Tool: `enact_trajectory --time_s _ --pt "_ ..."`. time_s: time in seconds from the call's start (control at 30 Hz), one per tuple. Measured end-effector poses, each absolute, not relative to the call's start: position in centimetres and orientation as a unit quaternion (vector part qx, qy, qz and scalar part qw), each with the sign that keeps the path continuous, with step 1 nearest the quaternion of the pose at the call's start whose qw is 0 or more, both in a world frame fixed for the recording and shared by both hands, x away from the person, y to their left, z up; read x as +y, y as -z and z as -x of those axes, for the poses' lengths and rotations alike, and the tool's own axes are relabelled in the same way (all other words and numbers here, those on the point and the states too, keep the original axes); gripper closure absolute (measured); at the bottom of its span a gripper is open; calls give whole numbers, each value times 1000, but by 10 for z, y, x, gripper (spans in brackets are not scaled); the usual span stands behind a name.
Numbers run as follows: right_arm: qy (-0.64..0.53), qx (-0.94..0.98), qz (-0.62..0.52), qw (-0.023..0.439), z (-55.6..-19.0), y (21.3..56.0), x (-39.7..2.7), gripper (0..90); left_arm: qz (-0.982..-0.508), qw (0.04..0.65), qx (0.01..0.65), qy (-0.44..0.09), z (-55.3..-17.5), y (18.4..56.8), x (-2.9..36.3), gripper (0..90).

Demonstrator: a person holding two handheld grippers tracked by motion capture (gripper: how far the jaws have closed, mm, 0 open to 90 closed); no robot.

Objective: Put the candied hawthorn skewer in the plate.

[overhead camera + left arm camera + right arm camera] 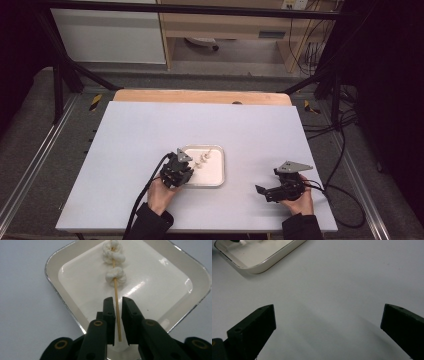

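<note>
Left gripper view: left gripper (117,306) jaws slightly parted around wooden skewer (117,307), seemingly not pressing; three dumplings (115,276); white tray (172,277). Right gripper (328,322) wide open, empty.

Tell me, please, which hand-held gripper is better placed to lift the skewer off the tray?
Left. The left hand-held gripper already straddles the skewer in the tray, with small gaps at the pads. The right hand-held gripper is wide open over bare table.
</note>
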State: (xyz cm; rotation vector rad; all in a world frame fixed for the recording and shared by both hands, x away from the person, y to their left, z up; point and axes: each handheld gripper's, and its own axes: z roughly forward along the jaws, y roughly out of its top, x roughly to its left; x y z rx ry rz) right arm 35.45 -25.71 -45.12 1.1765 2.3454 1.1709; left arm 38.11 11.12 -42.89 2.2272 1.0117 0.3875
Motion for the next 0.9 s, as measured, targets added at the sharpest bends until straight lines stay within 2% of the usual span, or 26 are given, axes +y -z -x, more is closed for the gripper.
enact_trajectory --time_s 0.4,0.5,0.73,0.9 --pt "-407 807 -407 133 -354 451 -258 5 -826 406 356 -160 -359 412 148 463" --pt "-408 806 -409 130 -354 450 -258 5 -821 416 359 -155 -352 413 160 348" --pt "-409 807 -408 125 -353 451 -257 5 -807 437 367 -151 -332 426 187 172" --pt "-410 807 -408 123 -352 452 -256 3 -800 447 372 -151 -322 439 202 137"
